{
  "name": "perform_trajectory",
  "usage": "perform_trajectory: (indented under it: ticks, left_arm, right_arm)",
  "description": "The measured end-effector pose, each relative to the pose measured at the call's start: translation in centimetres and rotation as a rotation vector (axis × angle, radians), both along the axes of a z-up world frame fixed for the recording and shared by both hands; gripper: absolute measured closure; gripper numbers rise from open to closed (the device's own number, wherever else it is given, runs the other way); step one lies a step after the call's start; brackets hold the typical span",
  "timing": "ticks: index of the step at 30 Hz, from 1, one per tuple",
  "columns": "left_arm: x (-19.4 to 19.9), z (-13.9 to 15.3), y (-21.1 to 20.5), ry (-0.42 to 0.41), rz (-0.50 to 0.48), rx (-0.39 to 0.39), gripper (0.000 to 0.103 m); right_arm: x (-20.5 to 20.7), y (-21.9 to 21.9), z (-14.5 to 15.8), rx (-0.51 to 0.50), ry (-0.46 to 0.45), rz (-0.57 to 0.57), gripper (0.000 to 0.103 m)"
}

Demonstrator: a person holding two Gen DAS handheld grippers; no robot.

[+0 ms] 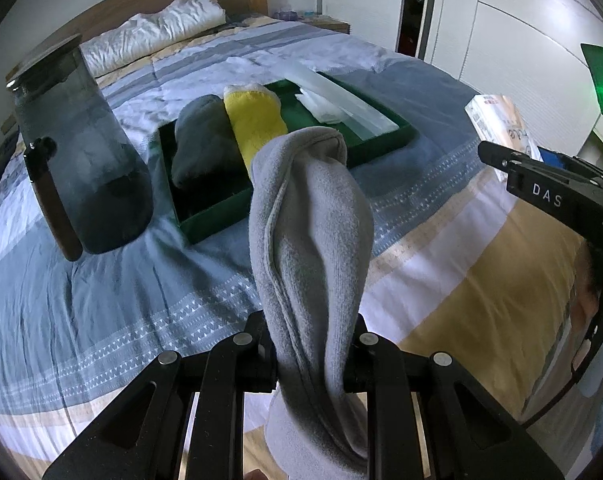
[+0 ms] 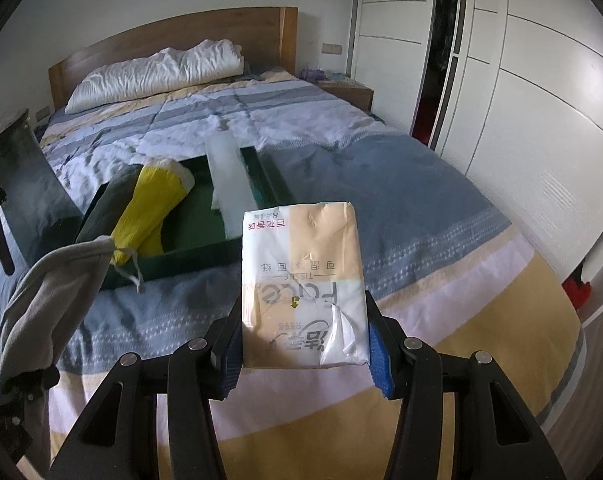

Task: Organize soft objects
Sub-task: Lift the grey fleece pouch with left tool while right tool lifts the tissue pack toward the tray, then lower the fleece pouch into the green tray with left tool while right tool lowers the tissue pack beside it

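My left gripper (image 1: pixel 311 354) is shut on a light grey sock (image 1: pixel 309 232) and holds it up above the bed, in front of a green tray (image 1: pixel 205 220). The tray holds a dark grey sock (image 1: pixel 201 144), a yellow sock (image 1: pixel 255 120) and a white translucent piece (image 1: pixel 341 96). My right gripper (image 2: pixel 303 344) is shut on a pack of face tissues (image 2: pixel 301 276), held above the bed near the tray (image 2: pixel 189 258). The grey sock (image 2: pixel 49 292) and yellow sock (image 2: pixel 149 208) also show in the right wrist view.
A dark glass jug (image 1: pixel 81 152) with a lid stands on the bed left of the tray. A white pillow (image 2: pixel 157 72) lies by the wooden headboard (image 2: pixel 173 36). White wardrobes (image 2: pixel 521 80) line the right side. The striped bedspread (image 1: pixel 101 300) covers the bed.
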State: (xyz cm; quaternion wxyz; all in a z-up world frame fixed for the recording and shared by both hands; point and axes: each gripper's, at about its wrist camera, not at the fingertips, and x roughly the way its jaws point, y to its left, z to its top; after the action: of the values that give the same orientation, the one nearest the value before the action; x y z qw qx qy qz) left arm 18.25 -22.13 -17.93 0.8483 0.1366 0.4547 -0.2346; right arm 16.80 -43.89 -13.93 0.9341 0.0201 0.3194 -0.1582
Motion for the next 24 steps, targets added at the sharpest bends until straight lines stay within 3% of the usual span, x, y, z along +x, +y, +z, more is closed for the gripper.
perform_trajectory:
  ticks: [15,24]
  left_arm:
    - [3.9,2.2,1.0,-0.048,0.106,-0.085,0.087]
    - [9.1,4.2,-0.9,-0.068,0.149,-0.185,0.087]
  right_arm:
    - [4.2,0.8,1.1,-0.038,-0.055,0.082,0.053]
    - [7.3,1.1,1.7,-0.062,-0.076,0.133,0.053]
